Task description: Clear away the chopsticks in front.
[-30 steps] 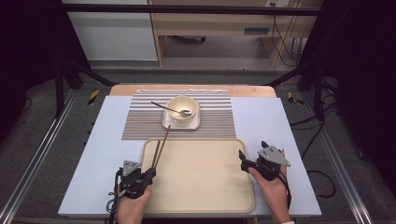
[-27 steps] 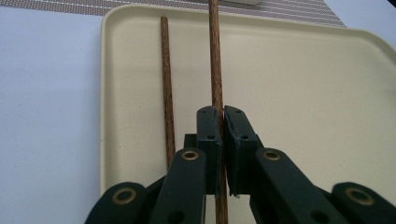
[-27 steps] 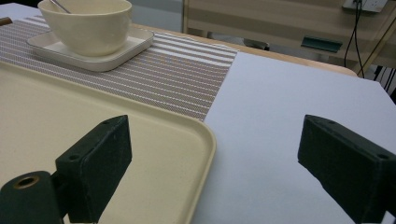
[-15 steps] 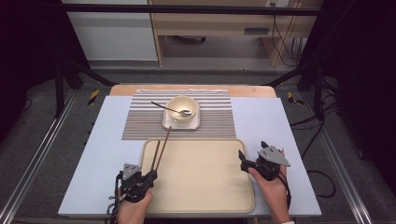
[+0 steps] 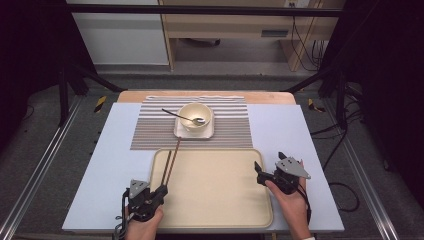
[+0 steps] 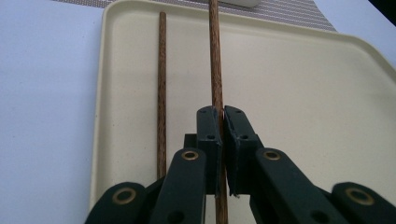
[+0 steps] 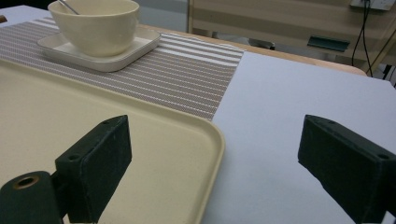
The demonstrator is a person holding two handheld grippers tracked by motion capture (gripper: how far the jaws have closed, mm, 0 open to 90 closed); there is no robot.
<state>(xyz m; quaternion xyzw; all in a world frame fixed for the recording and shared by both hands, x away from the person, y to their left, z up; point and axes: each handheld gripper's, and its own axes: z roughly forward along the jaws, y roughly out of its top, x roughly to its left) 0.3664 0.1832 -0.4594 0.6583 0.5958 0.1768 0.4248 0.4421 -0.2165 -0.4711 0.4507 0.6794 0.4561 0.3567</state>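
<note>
Chopsticks (image 5: 170, 163) are lying along the tray's (image 5: 215, 210) 9 o'clock edge, one pinched in the left gripper (image 6: 223, 122), so it's best lifted level while the right gripper (image 7: 212, 154) is kept spread wide.

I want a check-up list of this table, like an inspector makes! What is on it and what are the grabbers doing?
Surface: pale blue table top, striped placemat, beige tray.
Job's things: two wooden chopsticks at the tray's left side, far ends reaching over its rim to the mat.
Clutter: bowl with a spoon in it, on a square plate.
Grippers: left hand-held gripper shut on one chopstick; the other lies loose. Right hand-held gripper open at the tray's right rim, holding nothing.
Cables: one trails from the left hand-held gripper; more on the floor at right.
Surroundings: black frame bars, wooden furniture behind.
</note>
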